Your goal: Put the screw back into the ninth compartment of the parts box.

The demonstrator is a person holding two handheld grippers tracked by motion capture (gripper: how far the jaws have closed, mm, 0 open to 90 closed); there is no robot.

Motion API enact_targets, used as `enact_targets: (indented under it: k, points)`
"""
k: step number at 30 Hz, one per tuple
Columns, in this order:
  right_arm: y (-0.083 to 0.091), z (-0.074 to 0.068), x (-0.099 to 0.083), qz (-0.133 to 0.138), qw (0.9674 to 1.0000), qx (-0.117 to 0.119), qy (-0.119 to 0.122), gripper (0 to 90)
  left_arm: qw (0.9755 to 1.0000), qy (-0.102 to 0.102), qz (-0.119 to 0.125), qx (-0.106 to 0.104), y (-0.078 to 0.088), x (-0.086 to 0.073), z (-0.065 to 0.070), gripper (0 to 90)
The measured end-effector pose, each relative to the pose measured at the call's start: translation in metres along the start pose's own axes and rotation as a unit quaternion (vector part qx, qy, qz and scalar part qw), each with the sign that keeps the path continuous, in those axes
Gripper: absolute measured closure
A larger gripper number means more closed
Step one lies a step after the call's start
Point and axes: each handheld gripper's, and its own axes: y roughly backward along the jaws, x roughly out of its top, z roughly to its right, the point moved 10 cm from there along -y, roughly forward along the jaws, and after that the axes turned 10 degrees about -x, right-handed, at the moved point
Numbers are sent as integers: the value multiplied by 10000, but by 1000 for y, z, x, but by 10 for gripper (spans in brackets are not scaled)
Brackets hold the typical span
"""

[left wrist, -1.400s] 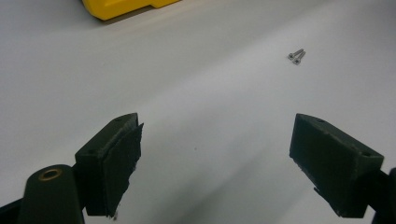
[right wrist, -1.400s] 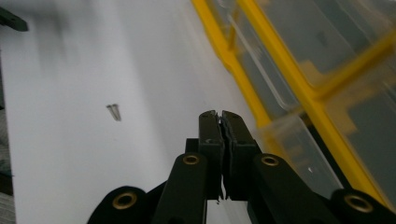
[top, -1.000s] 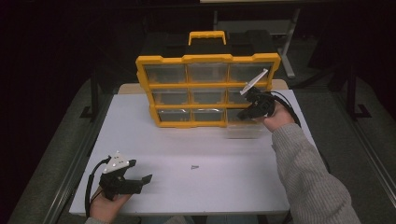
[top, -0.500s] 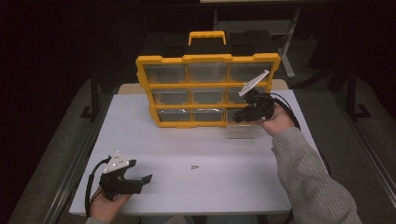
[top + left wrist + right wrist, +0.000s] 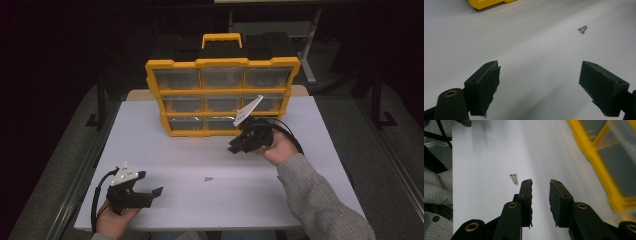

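Risky now: right gripper (image 5: 235,148), jaws just opening and empty, beside yellow plastic drawer organizer (image 5: 222,97); two tiny steel screws (image 5: 208,178) mid-table, apt to roll if nudged. Left gripper (image 5: 156,192) wide open.

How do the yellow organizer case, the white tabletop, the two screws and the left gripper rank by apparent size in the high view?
1. white tabletop
2. yellow organizer case
3. left gripper, though it sits nearer the camera, which flatters it
4. two screws, a tiny speck lying side by side mid-table
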Motion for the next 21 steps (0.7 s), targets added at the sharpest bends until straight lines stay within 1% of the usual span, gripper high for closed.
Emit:
enact_targets:
  k: [3, 4, 9, 10, 13, 21]
  points:
    - [-12, -8, 0, -21, 9999, 127, 49, 696, 10000, 2, 2, -2, 0, 0, 0, 160]
    - [-16, -12, -2, -91, 9998, 158, 25, 694, 10000, 2, 3, -4, 0, 0, 0, 160]
    - [-35, -23, -3, -145, 9994, 308, 97, 689, 10000, -15, -4, -8, 1, 0, 0, 160]
    - [-37, -25, -4, -174, 9992, 346, 78, 688, 10000, -16, -4, -8, 1, 0, 0, 160]
    - [-47, -29, -4, -177, 9990, 396, 123, 688, 10000, -75, -45, -3, 1, 0, -1, 160]
    - [-66, -39, -2, -308, 9982, 475, 198, 692, 10000, -78, -22, 6, 1, 0, -1, 160]
